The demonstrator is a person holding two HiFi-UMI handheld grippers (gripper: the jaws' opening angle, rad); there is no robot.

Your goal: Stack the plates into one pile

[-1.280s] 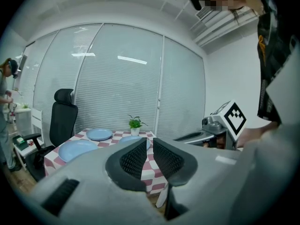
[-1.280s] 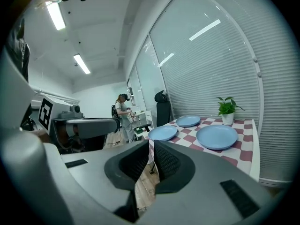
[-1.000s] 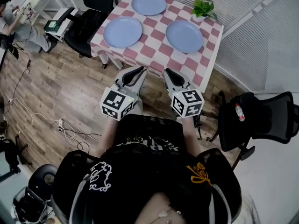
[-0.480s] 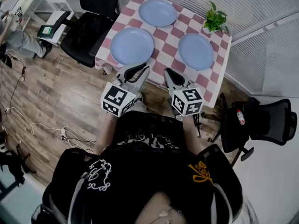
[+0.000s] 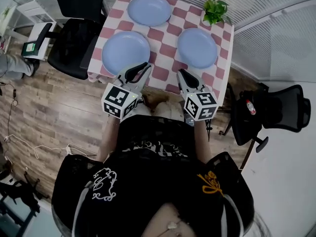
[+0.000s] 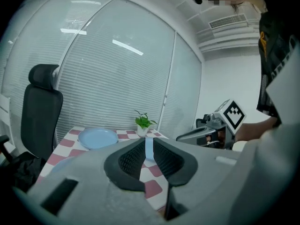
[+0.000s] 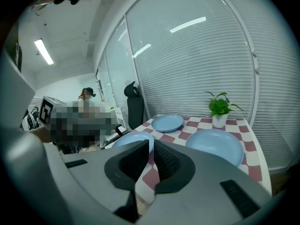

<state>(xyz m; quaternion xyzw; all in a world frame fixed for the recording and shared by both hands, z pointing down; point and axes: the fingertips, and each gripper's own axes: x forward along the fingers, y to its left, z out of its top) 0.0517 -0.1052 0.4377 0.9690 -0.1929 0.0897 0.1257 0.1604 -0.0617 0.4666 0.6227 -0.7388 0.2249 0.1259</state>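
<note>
Three light-blue round plates lie apart, unstacked, on the counter with its pink-and-white checked cloth: the near-left plate, the far plate and the near-right plate. A small potted green plant stands at the far right corner. The left gripper and the right gripper hover at the counter's near edge. Each has its fingers closed together on nothing.

The left gripper, fingers together, faces a blue plate and potted plant.
</note>
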